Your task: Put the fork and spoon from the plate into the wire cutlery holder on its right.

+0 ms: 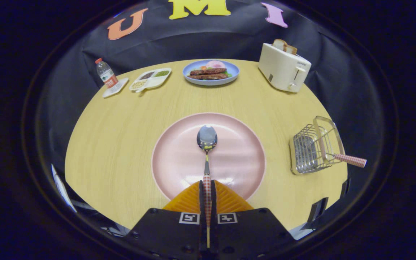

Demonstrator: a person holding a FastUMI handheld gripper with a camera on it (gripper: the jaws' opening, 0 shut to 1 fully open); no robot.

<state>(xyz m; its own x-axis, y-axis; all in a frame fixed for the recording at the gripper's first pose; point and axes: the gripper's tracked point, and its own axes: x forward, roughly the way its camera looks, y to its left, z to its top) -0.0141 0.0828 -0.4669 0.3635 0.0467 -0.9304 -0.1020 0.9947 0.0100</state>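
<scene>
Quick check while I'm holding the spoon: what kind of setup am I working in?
Likely a staged dining table in a booth: a wooden table with a pink plate, a meal plate and a toaster. The gripper is shut on the spoon.

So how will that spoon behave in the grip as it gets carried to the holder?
The spoon looks like rigid metal, so it should not flex. The gripper pinches only the end of its checked handle, bowl far ahead, so it may droop or pivot. The polished metal probably slides easily against the wire cutlery holder.

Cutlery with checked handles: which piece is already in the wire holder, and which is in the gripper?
The fork lies in the wire holder, handle sticking out right. The spoon is clamped by its handle in the gripper, its bowl over the pink plate.
</scene>
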